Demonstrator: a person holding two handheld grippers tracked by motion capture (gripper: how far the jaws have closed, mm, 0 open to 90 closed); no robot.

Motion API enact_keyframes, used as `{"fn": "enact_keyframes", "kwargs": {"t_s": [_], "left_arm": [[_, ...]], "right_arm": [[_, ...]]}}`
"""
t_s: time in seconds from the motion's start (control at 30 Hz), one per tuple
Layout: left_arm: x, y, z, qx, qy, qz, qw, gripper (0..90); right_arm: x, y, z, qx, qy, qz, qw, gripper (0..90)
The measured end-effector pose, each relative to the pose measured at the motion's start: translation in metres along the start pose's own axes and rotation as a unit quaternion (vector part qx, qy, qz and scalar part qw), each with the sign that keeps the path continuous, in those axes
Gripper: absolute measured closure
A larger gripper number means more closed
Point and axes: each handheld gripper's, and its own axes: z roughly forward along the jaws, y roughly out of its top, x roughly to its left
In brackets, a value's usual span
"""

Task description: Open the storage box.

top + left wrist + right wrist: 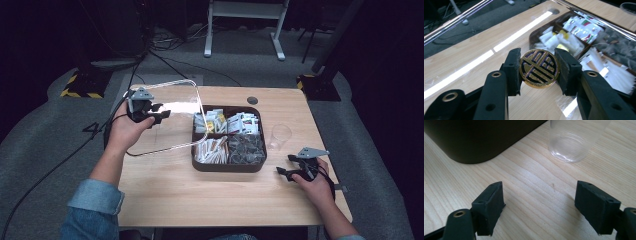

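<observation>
The left claw [159,114] clamps the round gold knob [539,68] of the clear plastic lid [172,100], holding it aside so the dark compartmented sachet tray [227,166] is open; the right claw [289,164] rests spread apart on the counter [200,195].

The clear plastic cup [576,141] is running off the top edge of the right gripper view, its rim out of frame, and the dark brown compartment box [474,137] is cut off there too — just one rounded corner is showing. In the left gripper view the white paper sachets [574,37] are blurring together behind the transparent plastic lid [469,50], their print unreadable.
</observation>
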Motion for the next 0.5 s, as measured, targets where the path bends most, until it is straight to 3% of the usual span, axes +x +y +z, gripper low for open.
{"fn": "enact_keyframes", "kwargs": {"t_s": [0.2, 0.5], "left_arm": [[0.016, -0.015, -0.006, 0.009, 0.012, 0.003, 0.9999, 58.6], [0.035, -0.034, -0.006, 0.032, 0.018, -0.009, 0.9993, 58.6]], "right_arm": [[0.000, 0.000, 0.000, 0.000, 0.000, 0.000, 1.0000, 23.2], [0.000, 0.000, 0.000, 0.000, 0.000, 0.000, 1.0000, 23.2]]}}
